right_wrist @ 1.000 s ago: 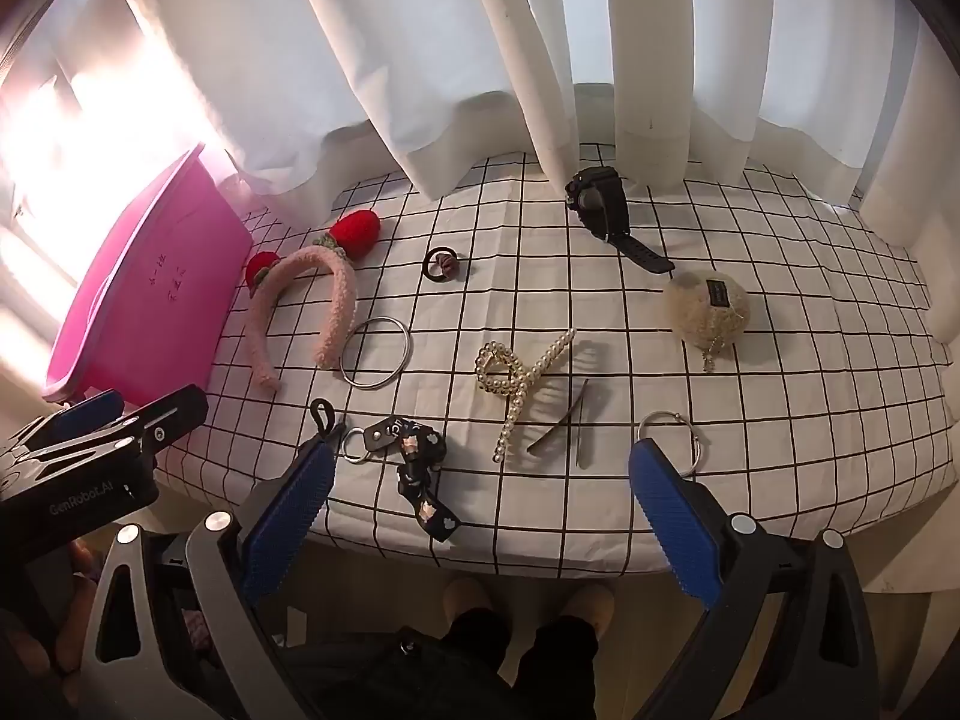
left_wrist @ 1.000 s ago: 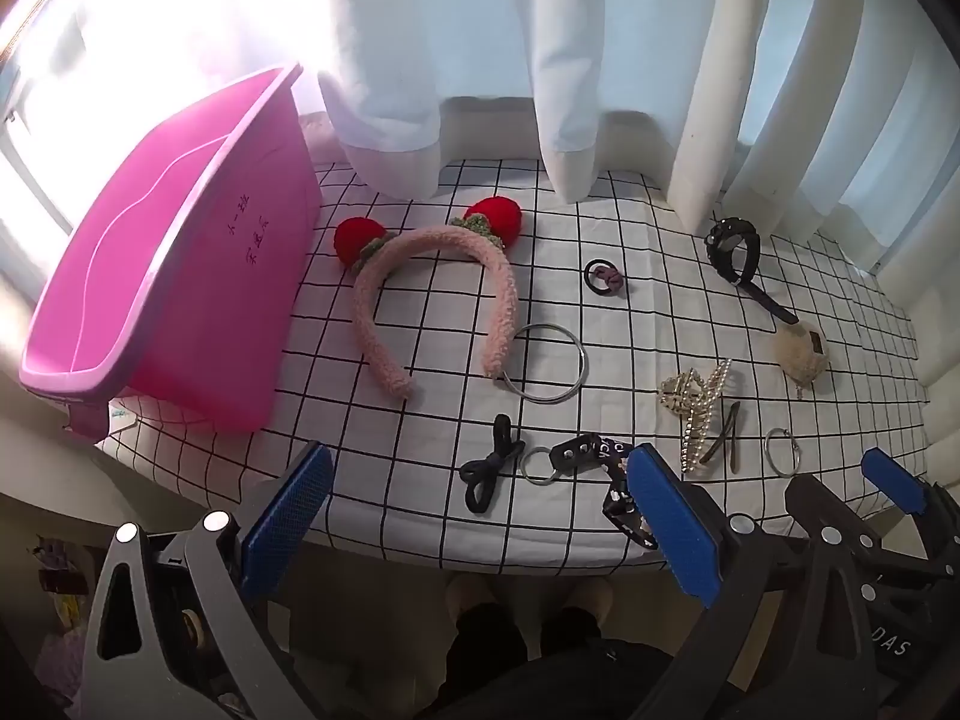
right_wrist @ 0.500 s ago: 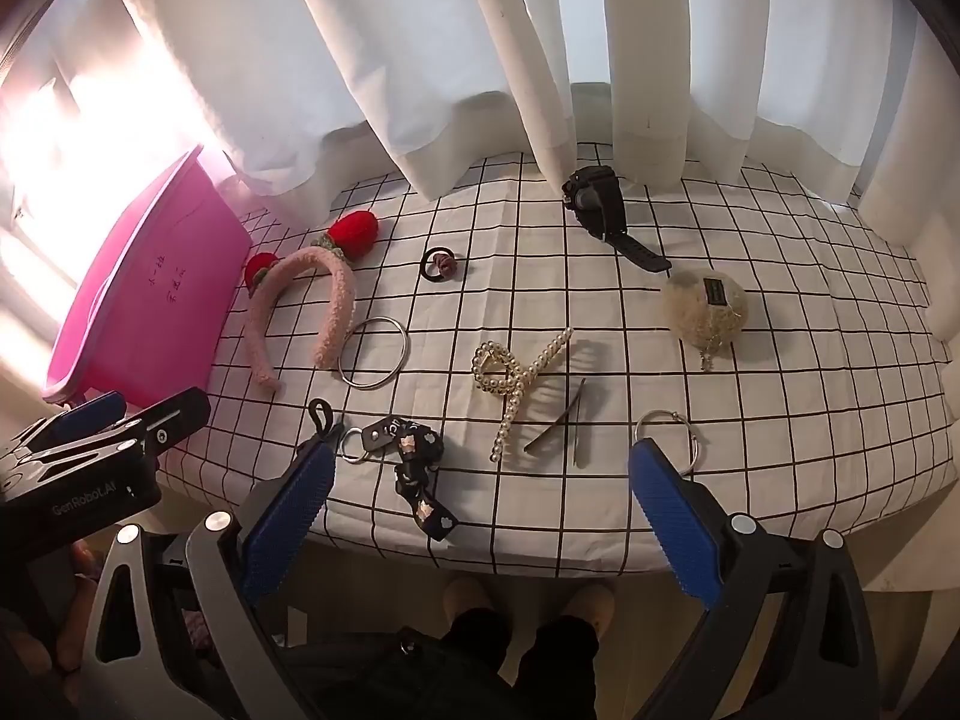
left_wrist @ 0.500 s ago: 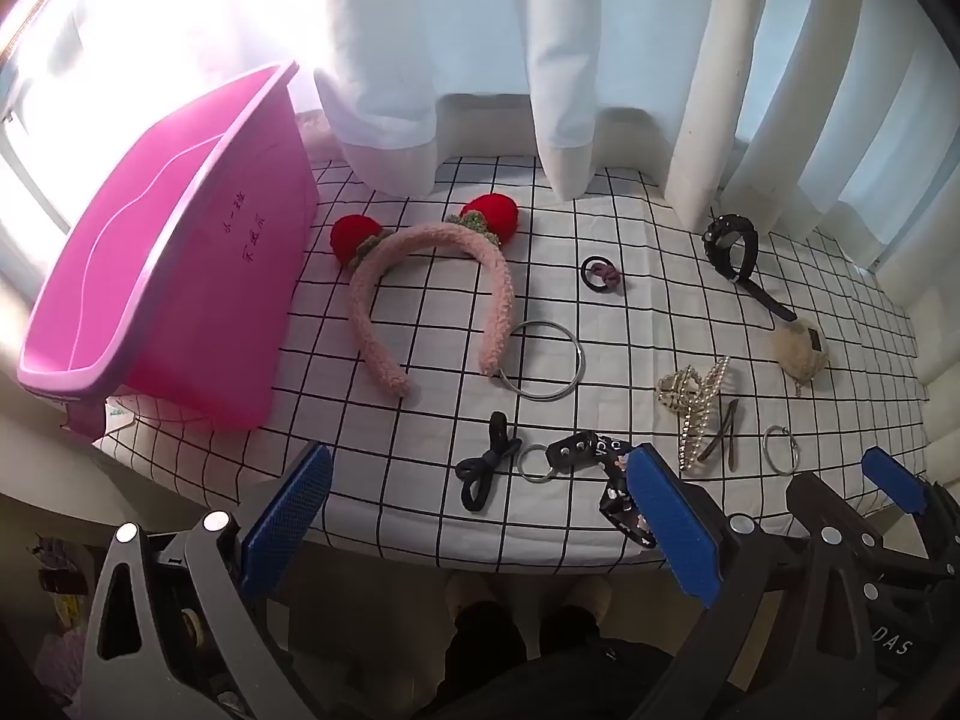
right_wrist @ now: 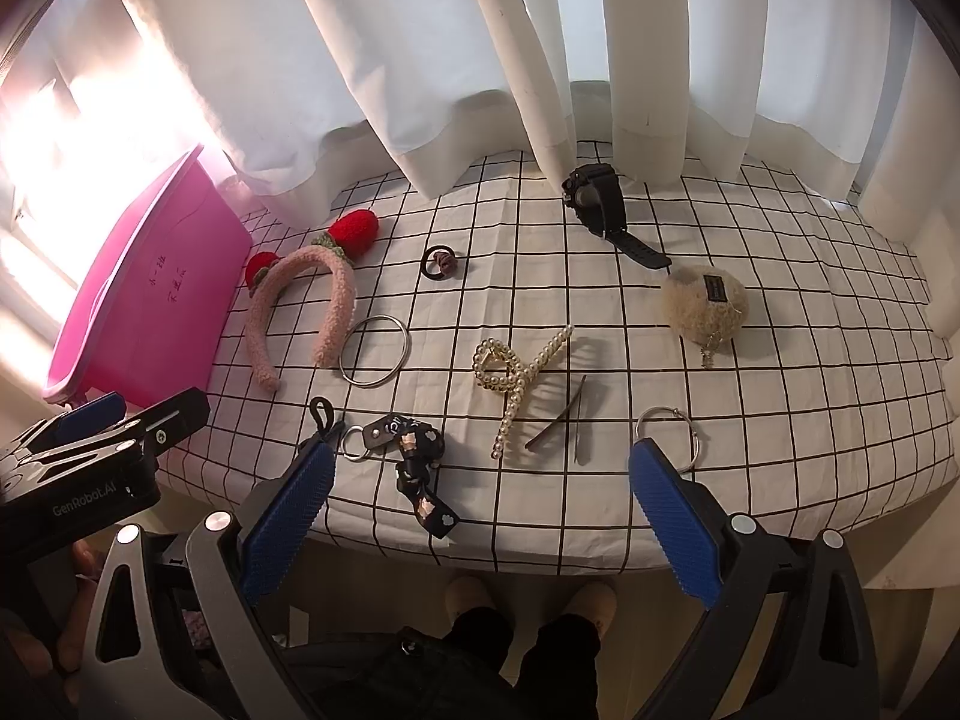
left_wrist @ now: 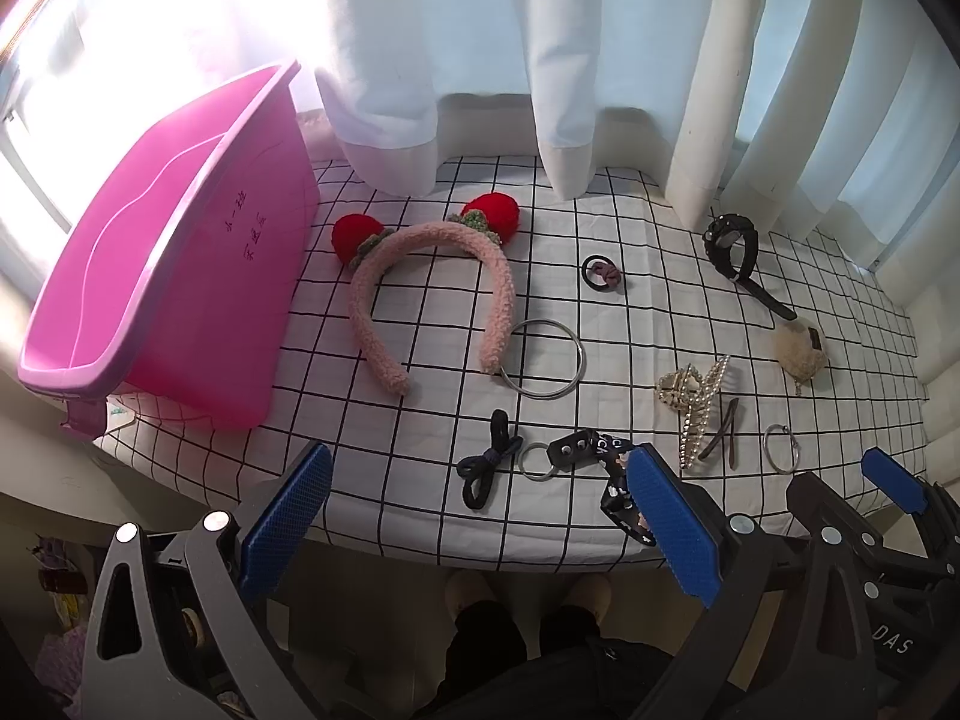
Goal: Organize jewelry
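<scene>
Both grippers — left gripper, right gripper — hang wide-fingered, empty, off the near edge of the grid-clothed surface; pink plastic bin at its left edge.

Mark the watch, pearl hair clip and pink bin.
watch (right_wrist: 591, 198), right wrist view, on its case.
pearl hair clip (right_wrist: 517, 373), right wrist view, mid-body.
pink bin (left_wrist: 240, 276), left wrist view, side wall.

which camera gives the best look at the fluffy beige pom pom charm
The right wrist view: the pom-pom charm sits whole, with its dark label and dangling chain visible. In the left wrist view it is squeezed near the right edge, small and distorted.
</scene>
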A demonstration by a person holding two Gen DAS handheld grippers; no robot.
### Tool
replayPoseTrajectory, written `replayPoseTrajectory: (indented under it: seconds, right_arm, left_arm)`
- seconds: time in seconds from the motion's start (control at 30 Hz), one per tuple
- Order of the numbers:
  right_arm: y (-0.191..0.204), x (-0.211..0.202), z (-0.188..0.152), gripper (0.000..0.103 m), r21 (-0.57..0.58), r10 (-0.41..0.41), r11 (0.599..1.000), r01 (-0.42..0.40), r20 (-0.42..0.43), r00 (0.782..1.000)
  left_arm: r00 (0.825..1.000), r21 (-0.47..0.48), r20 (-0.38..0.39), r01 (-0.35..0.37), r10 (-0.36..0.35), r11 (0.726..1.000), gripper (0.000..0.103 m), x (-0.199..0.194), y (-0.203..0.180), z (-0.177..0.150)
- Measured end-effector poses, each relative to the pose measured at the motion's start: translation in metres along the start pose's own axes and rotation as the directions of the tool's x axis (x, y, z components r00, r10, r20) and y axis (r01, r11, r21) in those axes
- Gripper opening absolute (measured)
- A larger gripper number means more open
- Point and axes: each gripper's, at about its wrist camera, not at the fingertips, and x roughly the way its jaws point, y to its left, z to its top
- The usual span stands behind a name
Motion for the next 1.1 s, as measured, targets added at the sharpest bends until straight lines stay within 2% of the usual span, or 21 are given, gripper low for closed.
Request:
replayPoseTrajectory:
  seconds: [1.1]
  right_arm:
    - [0.0, -0.005, -0.013, 0.094, 0.039, 0.005, 0.999, -0.005, 0.016, 1.0]
  left_arm:
    - [1.0, 0.008, -0.007, 0.013, -0.013, 1.0, 0.097, -0.004, 0.006, -0.008]
